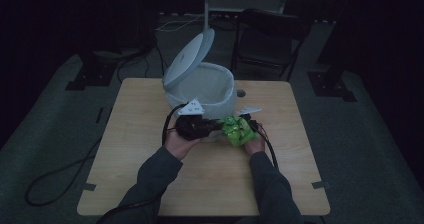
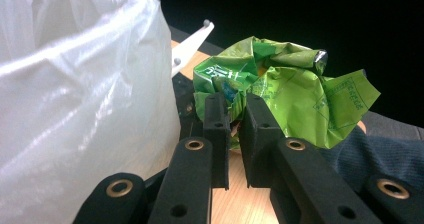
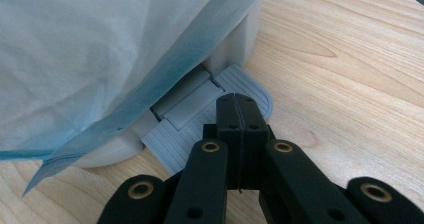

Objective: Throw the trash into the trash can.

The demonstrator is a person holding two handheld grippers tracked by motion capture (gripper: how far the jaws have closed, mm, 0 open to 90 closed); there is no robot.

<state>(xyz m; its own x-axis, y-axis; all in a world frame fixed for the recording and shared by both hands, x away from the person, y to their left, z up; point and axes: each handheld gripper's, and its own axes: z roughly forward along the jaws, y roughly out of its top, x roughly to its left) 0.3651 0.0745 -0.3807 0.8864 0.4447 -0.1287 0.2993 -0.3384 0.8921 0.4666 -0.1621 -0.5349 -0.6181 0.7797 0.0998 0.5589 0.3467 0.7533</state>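
Wrapper (image 2: 285, 91) pinched in left tongs (image 2: 234, 115), beside bin (image 1: 202, 86)

Both forearms reach in side by side just in front of the bin (image 1: 210, 86), the left gripper (image 2: 233, 115) pinching a crumpled green wrapper (image 2: 295, 96) beside it, the right gripper (image 3: 239, 115) pressed together empty over its pedal (image 3: 210, 115).

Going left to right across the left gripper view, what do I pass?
White plastic bin liner → the other gripper's white plate tip → crumpled green wrapper, nipped at its left edge by the left gripper → dark sleeve.
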